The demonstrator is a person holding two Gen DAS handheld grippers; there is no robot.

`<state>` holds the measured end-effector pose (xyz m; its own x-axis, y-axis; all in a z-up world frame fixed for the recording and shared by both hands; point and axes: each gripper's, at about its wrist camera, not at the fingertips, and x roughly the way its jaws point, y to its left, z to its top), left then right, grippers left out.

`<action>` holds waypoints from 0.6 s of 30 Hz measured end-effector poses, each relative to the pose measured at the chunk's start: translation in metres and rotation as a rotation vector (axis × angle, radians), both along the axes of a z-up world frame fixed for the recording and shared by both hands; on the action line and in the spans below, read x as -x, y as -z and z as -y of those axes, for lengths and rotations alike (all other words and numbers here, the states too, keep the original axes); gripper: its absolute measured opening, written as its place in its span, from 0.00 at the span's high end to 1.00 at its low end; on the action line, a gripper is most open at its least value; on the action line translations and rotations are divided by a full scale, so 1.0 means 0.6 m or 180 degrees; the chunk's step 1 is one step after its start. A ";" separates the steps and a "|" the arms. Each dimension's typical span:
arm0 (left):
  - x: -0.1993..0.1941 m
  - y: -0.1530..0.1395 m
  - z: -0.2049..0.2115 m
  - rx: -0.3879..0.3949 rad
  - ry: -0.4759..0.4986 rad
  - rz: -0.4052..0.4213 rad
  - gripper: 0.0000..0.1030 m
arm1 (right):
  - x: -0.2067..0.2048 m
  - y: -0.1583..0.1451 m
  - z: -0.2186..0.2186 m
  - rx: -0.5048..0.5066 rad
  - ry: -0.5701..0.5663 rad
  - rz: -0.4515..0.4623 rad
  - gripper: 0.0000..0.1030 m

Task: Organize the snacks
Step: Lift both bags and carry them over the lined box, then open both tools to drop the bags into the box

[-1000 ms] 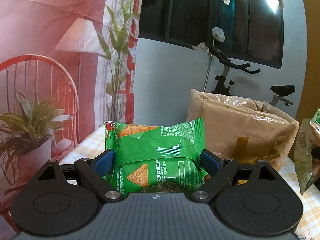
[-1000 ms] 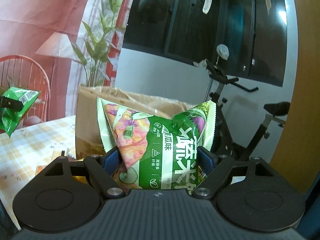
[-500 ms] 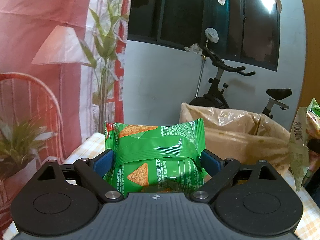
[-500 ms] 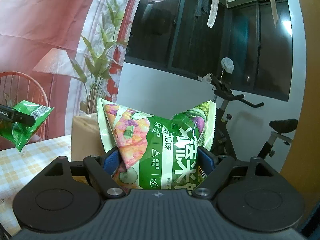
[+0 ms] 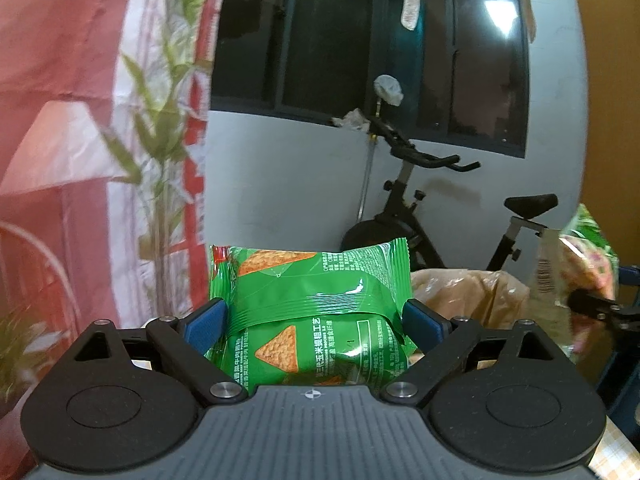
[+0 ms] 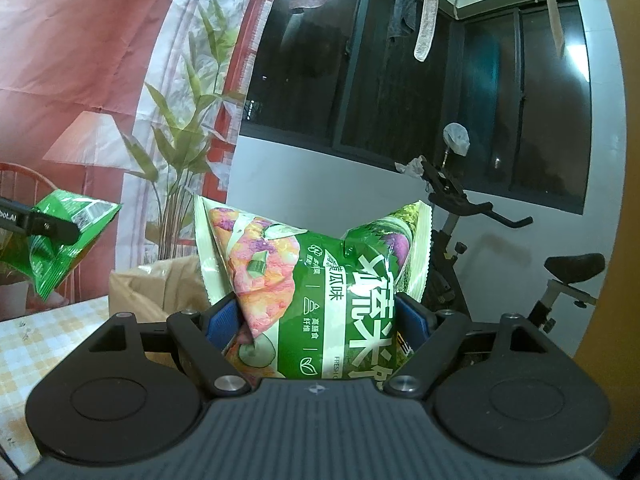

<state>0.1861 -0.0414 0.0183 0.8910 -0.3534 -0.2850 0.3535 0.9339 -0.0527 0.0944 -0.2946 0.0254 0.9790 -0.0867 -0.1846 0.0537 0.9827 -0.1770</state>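
Note:
My left gripper (image 5: 314,314) is shut on a green chip bag (image 5: 312,292) printed with orange triangles, its blue pads pressing both sides. My right gripper (image 6: 318,316) is shut on a green and pink snack bag (image 6: 316,280) with white lettering. Both bags are held up in the air. Beyond and below them stands a brown paper bag (image 5: 468,292), also in the right wrist view (image 6: 160,284), its top open. The right gripper's bag shows at the right edge of the left wrist view (image 5: 580,256); the green chip bag shows at the left of the right wrist view (image 6: 64,240).
A checked tablecloth (image 6: 44,336) covers the table under the brown paper bag. An exercise bike (image 5: 420,208) stands behind it against a pale wall with a dark window (image 5: 360,40). A pink backdrop with printed plants (image 5: 80,120) hangs on the left.
Both grippers have risen with their bags still held. The brown paper bag has dropped lower in both views and the table is nearly out of the left wrist view.

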 end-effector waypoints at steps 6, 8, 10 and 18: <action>-0.043 -0.005 0.039 0.0057 0.0159 -0.0075 0.07 | -0.054 -0.009 0.009 -0.0097 -0.0080 0.0028 0.20; -0.056 -0.007 0.053 0.0045 0.0208 -0.0067 0.07 | -0.074 -0.011 0.013 -0.0137 -0.0098 0.0014 0.20; -0.067 -0.008 0.065 0.0040 0.0263 -0.0050 0.07 | -0.093 -0.012 0.017 -0.0199 -0.0108 -0.0008 0.20; -0.117 -0.010 0.112 -0.0037 0.0349 -0.0002 0.07 | -0.147 -0.009 0.036 -0.0434 0.0089 -0.0031 0.20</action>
